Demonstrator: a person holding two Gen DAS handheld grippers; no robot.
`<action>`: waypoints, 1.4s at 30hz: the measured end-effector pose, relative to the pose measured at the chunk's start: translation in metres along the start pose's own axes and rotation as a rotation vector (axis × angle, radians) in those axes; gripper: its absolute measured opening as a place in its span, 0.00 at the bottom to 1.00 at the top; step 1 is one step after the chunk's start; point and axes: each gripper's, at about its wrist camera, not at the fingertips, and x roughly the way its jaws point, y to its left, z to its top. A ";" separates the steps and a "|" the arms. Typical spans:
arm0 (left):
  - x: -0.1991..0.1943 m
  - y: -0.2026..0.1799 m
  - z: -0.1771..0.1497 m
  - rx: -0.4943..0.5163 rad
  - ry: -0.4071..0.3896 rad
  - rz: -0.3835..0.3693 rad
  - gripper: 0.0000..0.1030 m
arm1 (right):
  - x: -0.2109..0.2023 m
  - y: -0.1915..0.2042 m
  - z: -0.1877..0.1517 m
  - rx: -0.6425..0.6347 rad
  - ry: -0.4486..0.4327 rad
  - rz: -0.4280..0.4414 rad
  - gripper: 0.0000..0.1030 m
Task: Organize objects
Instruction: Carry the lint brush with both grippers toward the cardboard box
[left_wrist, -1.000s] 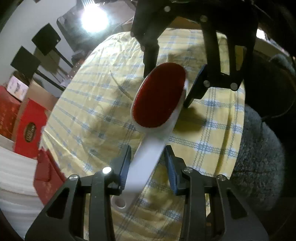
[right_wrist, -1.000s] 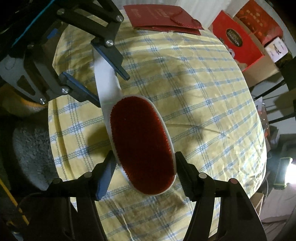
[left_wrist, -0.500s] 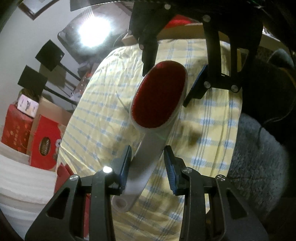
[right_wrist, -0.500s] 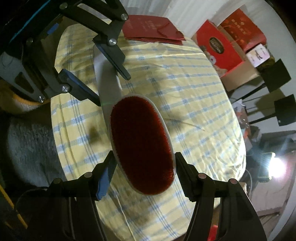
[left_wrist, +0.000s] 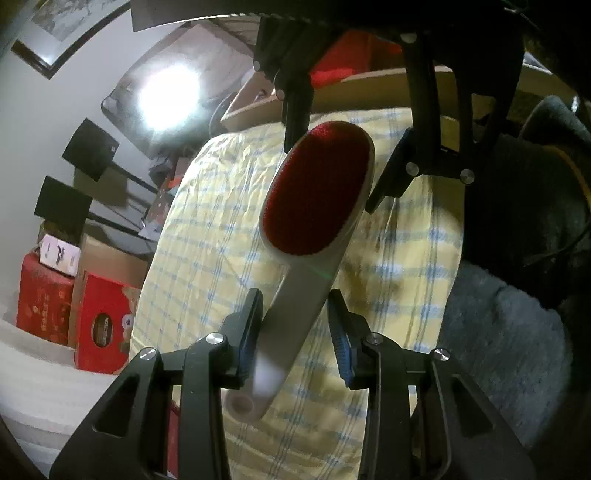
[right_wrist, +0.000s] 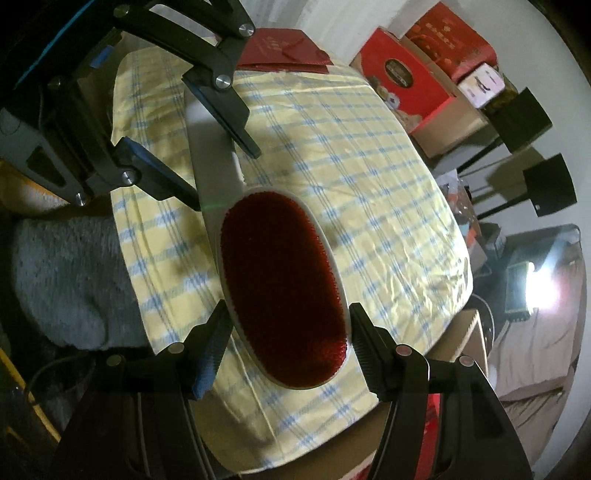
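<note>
Lint brush (left_wrist: 314, 206) | mid-frame, lifted above checked surface (left_wrist: 207, 236) | left gripper (left_wrist: 295, 332) clamps handle; right gripper (right_wrist: 288, 343) brackets red head, contact unclear | placement pending

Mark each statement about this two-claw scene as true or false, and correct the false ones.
1. The lint brush has a red pad. True.
2. The left claw holds the brush by its pad end. False: its fingers close on the white handle.
3. The right claw has its fingers on either side of the red pad. True.
4. The tablecloth is plain white. False: it is yellow with blue check lines.
5. The brush lies flat on the cloth with both claws away from it. False: it is held above the cloth, one claw at each end.
6. Red boxes stand beyond the table. True.
</note>
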 end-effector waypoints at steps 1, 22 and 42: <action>0.001 0.000 0.003 0.002 -0.003 -0.002 0.32 | -0.003 0.000 -0.004 0.006 0.000 -0.002 0.63; -0.003 -0.020 0.055 0.099 -0.032 -0.019 0.32 | -0.029 -0.010 -0.057 0.071 0.035 -0.043 0.63; -0.002 -0.043 0.099 0.177 -0.052 -0.025 0.32 | -0.053 -0.015 -0.107 0.144 0.038 -0.059 0.63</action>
